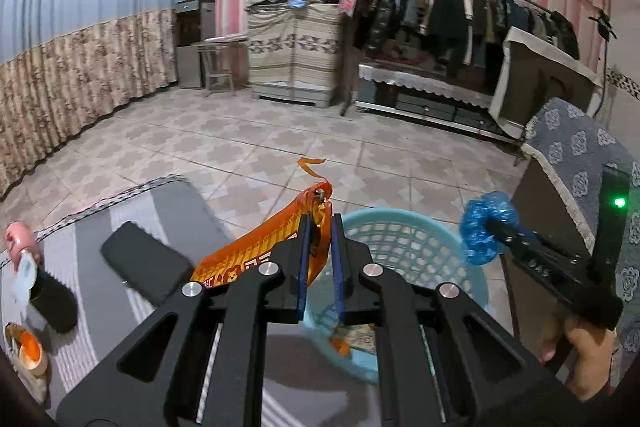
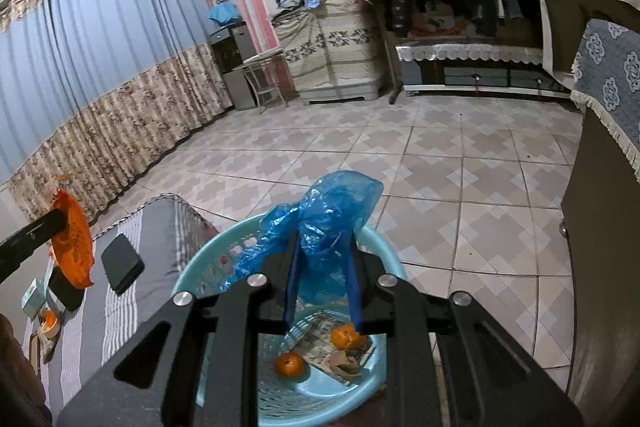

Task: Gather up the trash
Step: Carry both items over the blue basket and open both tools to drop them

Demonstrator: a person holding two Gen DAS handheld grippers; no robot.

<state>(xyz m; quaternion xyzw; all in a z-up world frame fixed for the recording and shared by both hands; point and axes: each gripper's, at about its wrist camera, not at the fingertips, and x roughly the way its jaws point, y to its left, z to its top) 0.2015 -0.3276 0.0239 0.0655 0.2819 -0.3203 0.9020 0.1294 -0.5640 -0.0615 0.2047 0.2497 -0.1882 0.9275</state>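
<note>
Blue plastic bag (image 2: 320, 227), crumpled above the basket (image 2: 384, 247): light, soft, slippery, best pinched at a bunched fold. Orange wrapper (image 1: 256, 247), thin and crinkly, beside the basket over the bed (image 1: 160, 199). Right tongs (image 2: 322, 269) clamped on bag; left tongs (image 1: 320, 235) nearly closed, gripping wrapper
</note>
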